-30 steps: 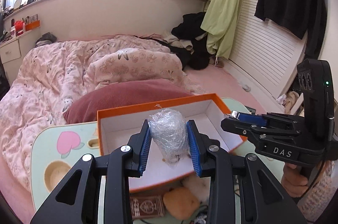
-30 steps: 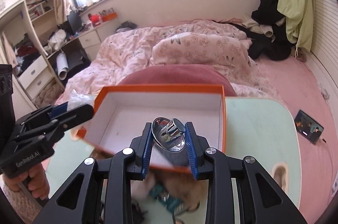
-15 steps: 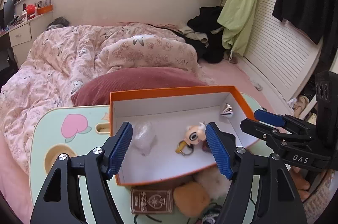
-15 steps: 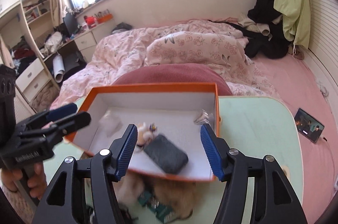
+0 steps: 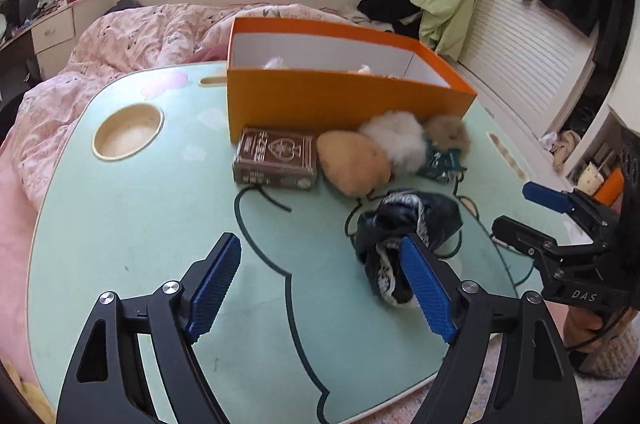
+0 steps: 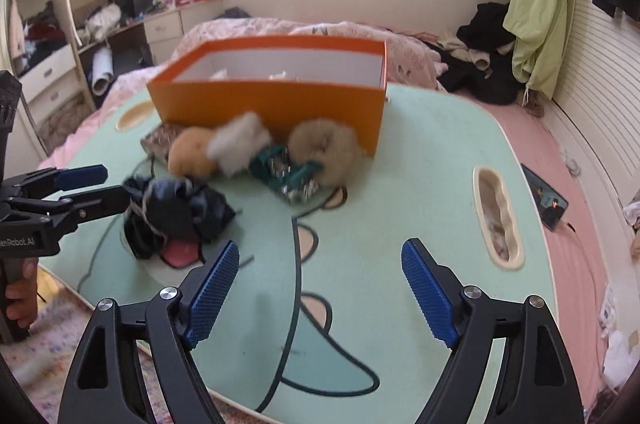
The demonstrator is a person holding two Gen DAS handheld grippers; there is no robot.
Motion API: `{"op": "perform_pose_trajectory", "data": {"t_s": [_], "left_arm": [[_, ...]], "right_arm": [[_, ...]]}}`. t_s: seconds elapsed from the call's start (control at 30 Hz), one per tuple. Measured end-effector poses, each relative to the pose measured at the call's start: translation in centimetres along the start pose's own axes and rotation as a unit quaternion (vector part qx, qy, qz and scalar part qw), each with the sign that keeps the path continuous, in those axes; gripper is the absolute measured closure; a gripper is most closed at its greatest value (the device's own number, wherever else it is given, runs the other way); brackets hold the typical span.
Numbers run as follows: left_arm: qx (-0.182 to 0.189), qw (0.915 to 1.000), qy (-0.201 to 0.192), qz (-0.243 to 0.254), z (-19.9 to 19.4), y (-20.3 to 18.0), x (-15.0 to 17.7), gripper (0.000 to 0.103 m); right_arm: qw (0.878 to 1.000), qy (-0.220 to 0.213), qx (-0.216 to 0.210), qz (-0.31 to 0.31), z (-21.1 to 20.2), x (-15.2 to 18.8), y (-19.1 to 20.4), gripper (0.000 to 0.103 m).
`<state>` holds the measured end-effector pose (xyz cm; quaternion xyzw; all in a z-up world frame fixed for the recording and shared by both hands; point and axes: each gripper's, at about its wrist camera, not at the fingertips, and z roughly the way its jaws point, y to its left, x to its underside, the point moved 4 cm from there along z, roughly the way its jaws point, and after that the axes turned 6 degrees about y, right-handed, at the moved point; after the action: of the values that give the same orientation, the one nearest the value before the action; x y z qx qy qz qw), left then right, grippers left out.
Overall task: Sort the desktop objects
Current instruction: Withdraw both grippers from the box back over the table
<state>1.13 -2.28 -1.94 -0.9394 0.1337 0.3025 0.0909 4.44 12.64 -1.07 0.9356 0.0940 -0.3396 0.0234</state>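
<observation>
Orange box (image 5: 340, 95) sits on the green lap table (image 5: 140, 224), toward its far edge, open top, white inside. A couple of small pale bits poke above its rim, can't tell what they are.

Everything else placed off the box:
- brown card pack (image 5: 276, 159) flat on the table, just in front of the box's near left corner
- tan puff (image 5: 354, 163) just in front of the box, touching the card pack's right side or nearly so
- white pom-pom (image 5: 394, 139) against the box's front wall, right of the tan puff, touching it
- brown pom-pom (image 5: 448, 135) at the box's near right corner, beside the white one
- teal and silver trinket (image 6: 288, 175) in front of the box, between the white and brown pom-poms, blurred
- dark cloth bundle (image 5: 404, 232) with pale trim, further in front of the box than the puffs, well apart from its wall
- round cup hollow (image 5: 128, 131) in the table, left of the box
- phone (image 6: 546, 195) on the pink bedding, right of the box, off the table

Left gripper (image 5: 320, 288): jaws spread wide and opening, nothing between them but bare table; its right pad overlaps the cloth bundle's edge in view, contact unclear.

Right gripper (image 6: 320, 290): jaws wide and opening, nothing between them, over bare table in front of the box.

A hand (image 6: 20, 300) holds the left gripper's handle.
</observation>
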Motion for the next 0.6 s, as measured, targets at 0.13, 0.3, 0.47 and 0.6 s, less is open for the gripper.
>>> {"op": "perform_pose_trajectory", "data": {"t_s": [0.13,0.3,0.47,0.6], "left_arm": [[-0.007,0.9997,0.024,0.001,1.3,0.3,0.3,0.021],[-0.018,0.9996,0.02,0.007,1.3,0.0,0.4,0.011],[-0.053,0.9976,0.031,0.031,2.0,-0.5,0.7,0.0],[-0.062,0.9968,0.031,0.04,2.2,-0.6,0.9,0.0]], "right_arm": [[1.0,0.023,0.005,0.018,2.1,1.0,0.1,0.009],[0.999,0.031,0.012,0.012,3.0,1.3,0.0,0.0],[0.999,0.029,0.011,0.012,3.3,1.6,-0.3,0.0],[0.999,0.028,0.01,0.011,3.3,1.5,-0.5,0.0]]}}
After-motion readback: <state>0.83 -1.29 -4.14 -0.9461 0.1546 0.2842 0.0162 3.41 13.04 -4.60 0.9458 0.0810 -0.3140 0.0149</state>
